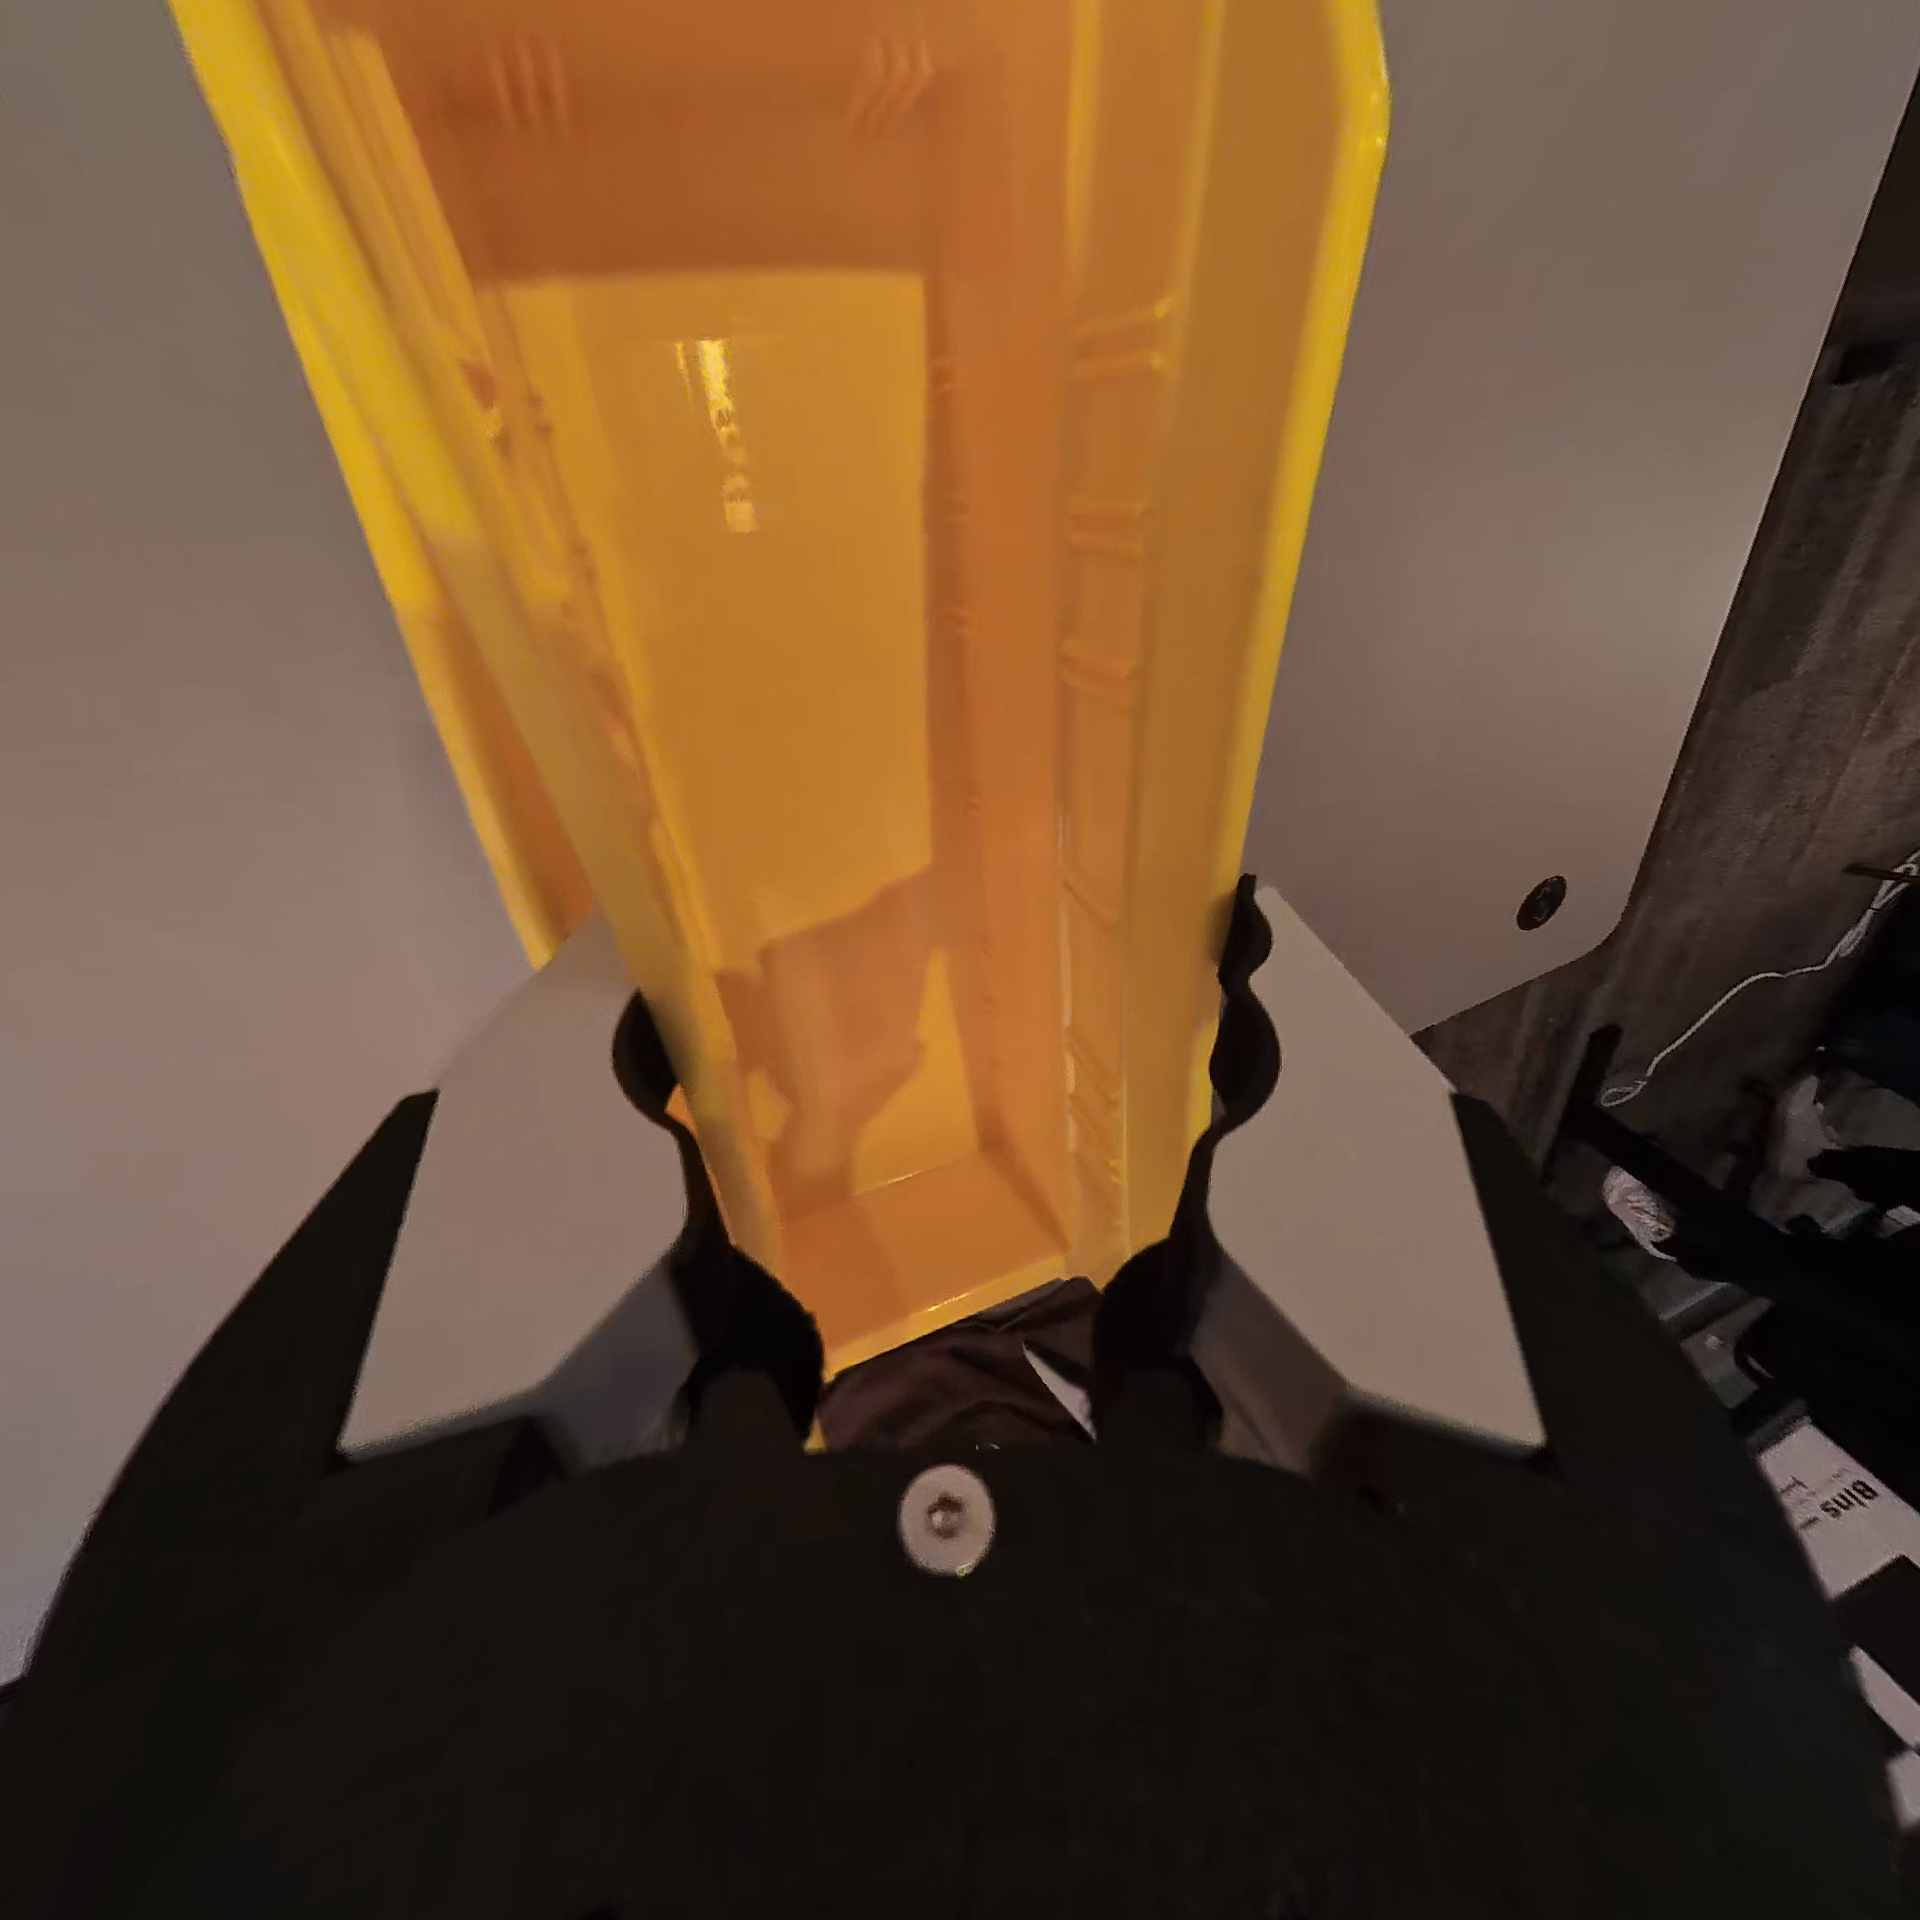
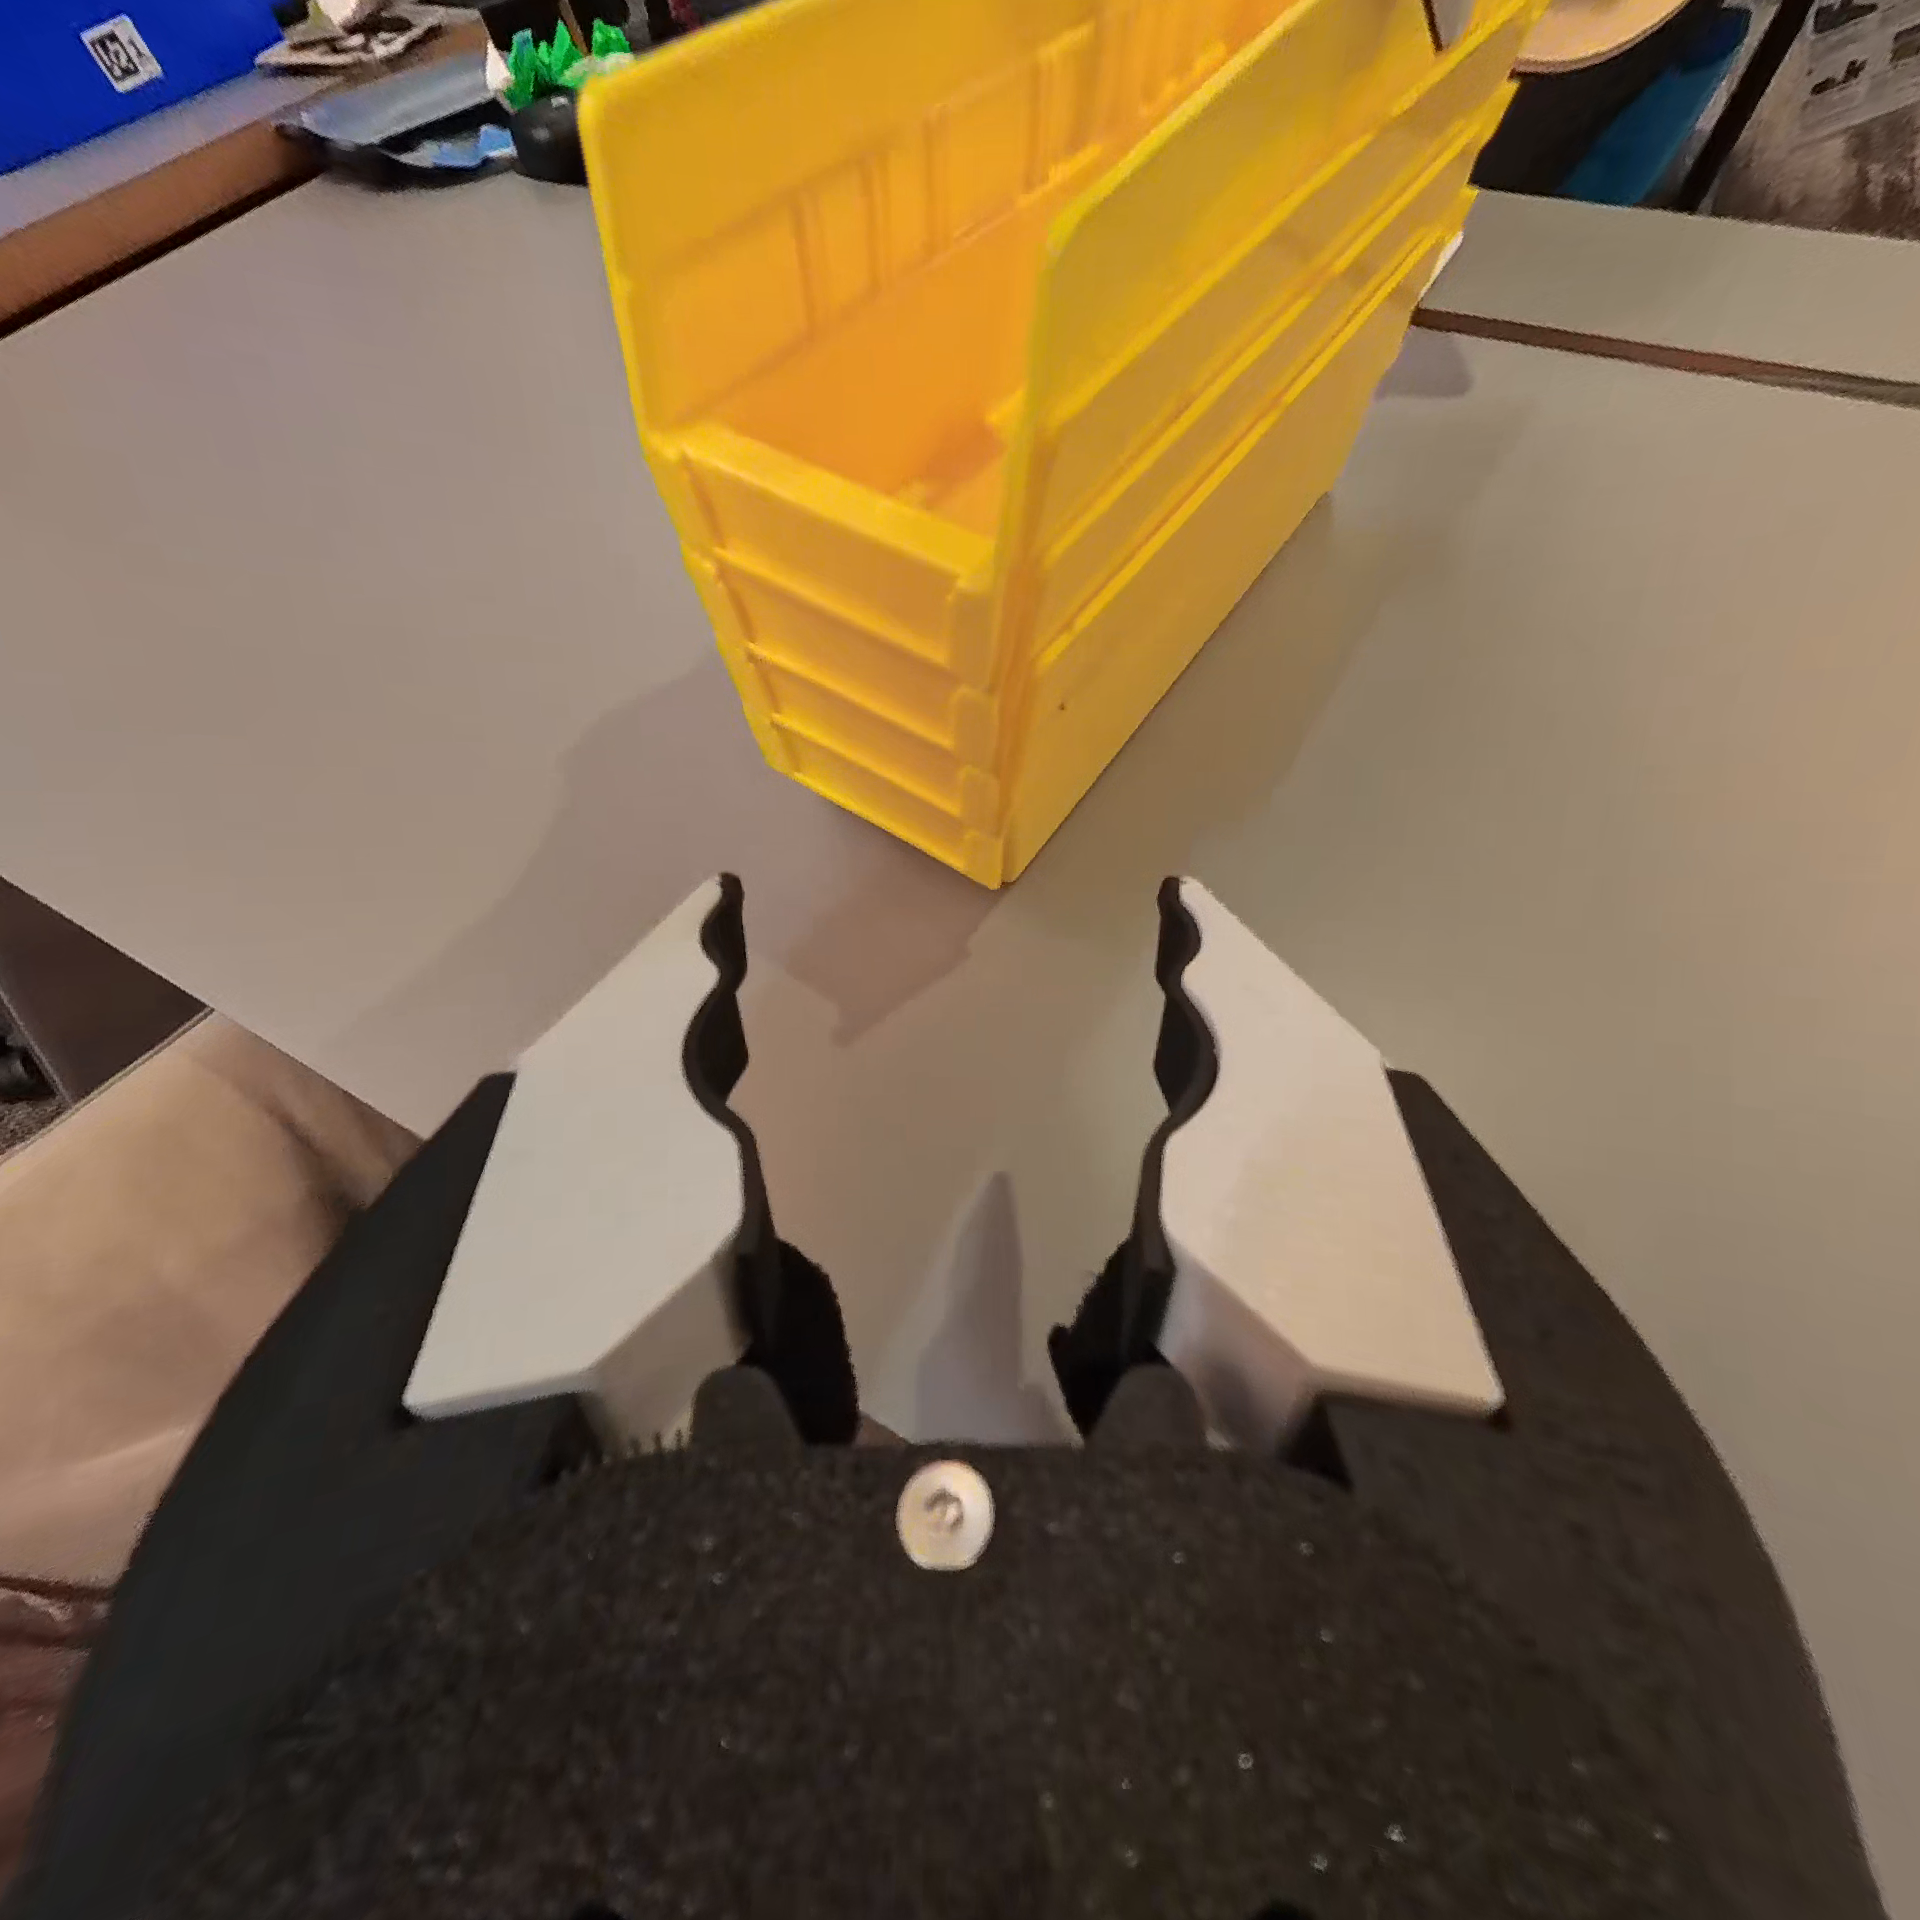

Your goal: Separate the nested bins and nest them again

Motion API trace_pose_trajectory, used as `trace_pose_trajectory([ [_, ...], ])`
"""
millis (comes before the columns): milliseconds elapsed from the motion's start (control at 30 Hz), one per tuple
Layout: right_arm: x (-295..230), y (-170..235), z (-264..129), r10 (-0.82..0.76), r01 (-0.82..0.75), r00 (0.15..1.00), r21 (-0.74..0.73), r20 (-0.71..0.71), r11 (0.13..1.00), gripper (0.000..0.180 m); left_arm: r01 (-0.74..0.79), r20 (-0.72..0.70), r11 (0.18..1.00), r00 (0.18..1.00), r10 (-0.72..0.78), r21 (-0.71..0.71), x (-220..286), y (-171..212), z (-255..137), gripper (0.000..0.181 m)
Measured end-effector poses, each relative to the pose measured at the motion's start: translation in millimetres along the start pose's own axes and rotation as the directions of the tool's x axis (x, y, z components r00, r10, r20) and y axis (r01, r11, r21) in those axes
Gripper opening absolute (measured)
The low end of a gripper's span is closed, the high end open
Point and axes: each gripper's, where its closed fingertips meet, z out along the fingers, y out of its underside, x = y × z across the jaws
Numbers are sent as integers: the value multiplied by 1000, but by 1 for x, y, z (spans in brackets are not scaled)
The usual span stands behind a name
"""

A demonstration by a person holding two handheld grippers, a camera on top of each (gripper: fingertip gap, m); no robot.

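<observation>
From my right camera I see a flat grey surface (image 2: 312, 540) carrying a stack of nested yellow bins (image 2: 997, 540) (four fronts show, one above another), resting directly on it. A dark seam (image 2: 1662, 358) crosses the surface behind them. Dark clutter (image 2: 416, 135) lies at its far edge.

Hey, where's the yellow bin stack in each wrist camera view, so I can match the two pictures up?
Left wrist view: the yellow bin stack fills the centre, seen from above into its opening, between the left gripper fingers.
Right wrist view: it stands upper centre on the table, beyond the open right gripper.
Shared landmark: the grey table.
</observation>
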Motion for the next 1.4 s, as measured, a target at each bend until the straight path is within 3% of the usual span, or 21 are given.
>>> trace_pose_trajectory([
  [300, -4, 2, -1, -22, 22, 1000, -19, 15, 1000, 79, 82, -55, 994, 995, -85, -66, 2, 11, -8, 100],
  [900, 2, 4, 0, 22, -22, 1000, -31, 21, 999, 79, 27, -20, 995, 999, -29, -95, 23, 21, -36, 105],
  [1400, 13, 4, -2, 52, -52, 999, -29, 15, 998, 79, 43, 17, 990, 999, -41, -135, 19, 28, -13, 105],
])
